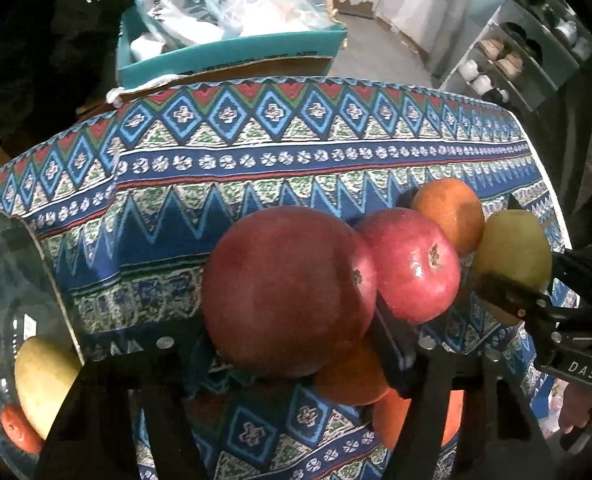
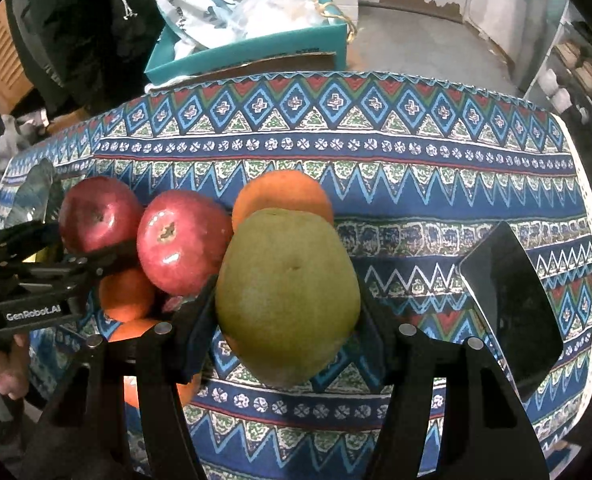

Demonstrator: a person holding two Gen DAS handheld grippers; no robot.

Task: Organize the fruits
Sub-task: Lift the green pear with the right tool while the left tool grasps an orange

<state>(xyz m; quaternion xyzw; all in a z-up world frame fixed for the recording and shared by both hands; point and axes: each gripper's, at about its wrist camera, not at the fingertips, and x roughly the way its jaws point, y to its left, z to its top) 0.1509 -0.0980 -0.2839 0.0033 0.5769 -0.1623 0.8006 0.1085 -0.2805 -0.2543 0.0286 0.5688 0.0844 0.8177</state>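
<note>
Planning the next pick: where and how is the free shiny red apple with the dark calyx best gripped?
Grip the free shiny red apple across its widest middle, coming from above. Its calyx faces up, sides round. The held red apple and oranges crowd it, so set fingers in the gaps.

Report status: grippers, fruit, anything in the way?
Right gripper shut on green pear. Left gripper around big red apple, grip unconfirmed. Second apple and oranges crowd close.

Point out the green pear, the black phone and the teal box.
Green pear [image 2: 287,296]: right wrist view, middle of its skin.
Flat black phone [image 2: 512,304]: right wrist view, centre of its screen.
Teal cardboard box [image 2: 255,54]: right wrist view, its front wall.
</note>
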